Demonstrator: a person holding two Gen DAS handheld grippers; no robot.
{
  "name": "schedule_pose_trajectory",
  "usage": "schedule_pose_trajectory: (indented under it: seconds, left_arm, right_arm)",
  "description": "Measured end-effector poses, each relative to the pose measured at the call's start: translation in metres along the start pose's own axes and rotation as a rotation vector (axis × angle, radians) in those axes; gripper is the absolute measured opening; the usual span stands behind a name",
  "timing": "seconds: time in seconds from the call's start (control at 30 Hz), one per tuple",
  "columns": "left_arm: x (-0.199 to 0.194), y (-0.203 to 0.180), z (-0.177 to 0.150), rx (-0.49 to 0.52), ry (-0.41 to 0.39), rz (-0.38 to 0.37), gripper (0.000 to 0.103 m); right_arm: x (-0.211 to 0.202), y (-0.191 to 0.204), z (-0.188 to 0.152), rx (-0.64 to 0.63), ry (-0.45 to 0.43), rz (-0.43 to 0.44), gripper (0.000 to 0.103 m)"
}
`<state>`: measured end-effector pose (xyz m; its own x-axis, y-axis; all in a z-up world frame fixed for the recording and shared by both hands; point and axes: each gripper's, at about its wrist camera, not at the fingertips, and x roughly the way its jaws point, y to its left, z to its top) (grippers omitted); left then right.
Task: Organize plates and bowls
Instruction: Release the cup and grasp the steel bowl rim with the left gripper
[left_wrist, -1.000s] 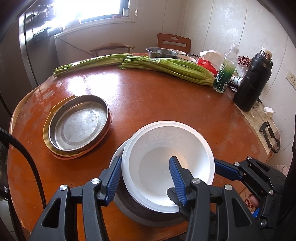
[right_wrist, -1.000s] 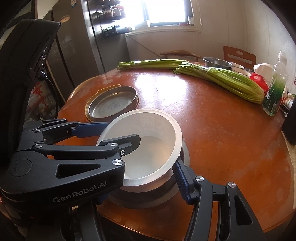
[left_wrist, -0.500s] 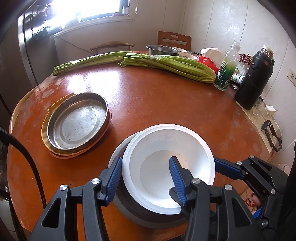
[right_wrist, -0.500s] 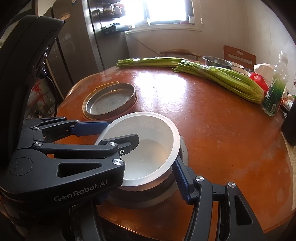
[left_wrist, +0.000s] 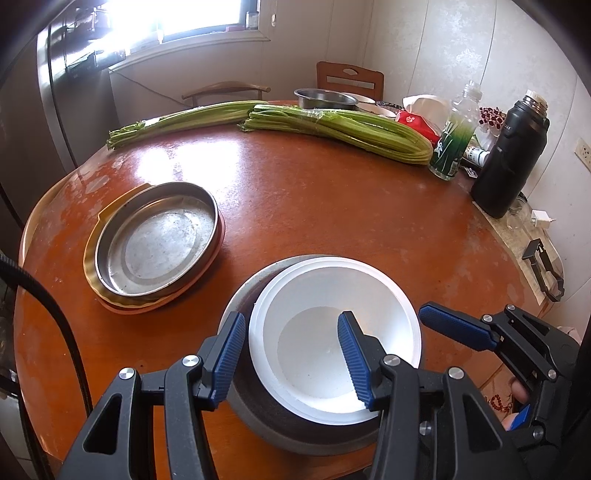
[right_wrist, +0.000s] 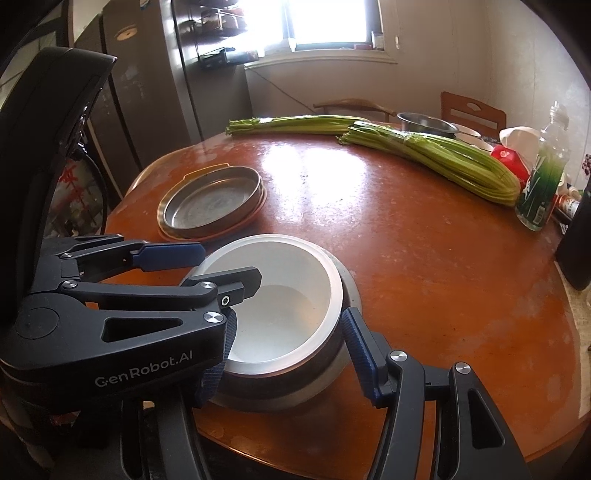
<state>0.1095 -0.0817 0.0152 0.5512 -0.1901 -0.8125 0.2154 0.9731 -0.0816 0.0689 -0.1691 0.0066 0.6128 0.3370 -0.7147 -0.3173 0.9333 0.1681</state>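
A white bowl (left_wrist: 332, 343) sits nested inside a grey metal bowl (left_wrist: 280, 424) near the table's front edge; both also show in the right wrist view (right_wrist: 280, 321), (right_wrist: 295, 384). My left gripper (left_wrist: 291, 354) is open, its left finger outside the bowls and its right finger inside the white bowl, straddling the near rim. My right gripper (right_wrist: 291, 354) is open around the stacked bowls from the right. A metal plate (left_wrist: 155, 240) lies stacked on a yellow plate (left_wrist: 90, 258) at the left.
Two celery bundles (left_wrist: 332, 125) lie across the far side of the round table (left_wrist: 332, 206). A steel bowl (left_wrist: 325, 98), a green bottle (left_wrist: 454, 140) and a black flask (left_wrist: 509, 162) stand at the back right. A black clip (left_wrist: 546, 269) lies at the right edge.
The white bowl has sunk lower into the grey bowl. Both grippers have drawn back slightly toward the front edge and stay open around the bowls.
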Motion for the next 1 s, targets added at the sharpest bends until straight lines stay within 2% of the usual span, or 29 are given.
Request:
schedule_pose_trajectory:
  seconds: [0.67, 1.0]
  left_arm:
    - [-0.011, 0.010, 0.001, -0.019, -0.027, -0.001, 0.052]
    - [-0.026, 0.022, 0.002, -0.054, -0.064, 0.018, 0.052]
  right_arm:
    - [-0.007, 0.001, 0.005, -0.020, -0.020, -0.022, 0.062]
    - [-0.014, 0.003, 0.014, -0.039, -0.048, -0.045, 0.062]
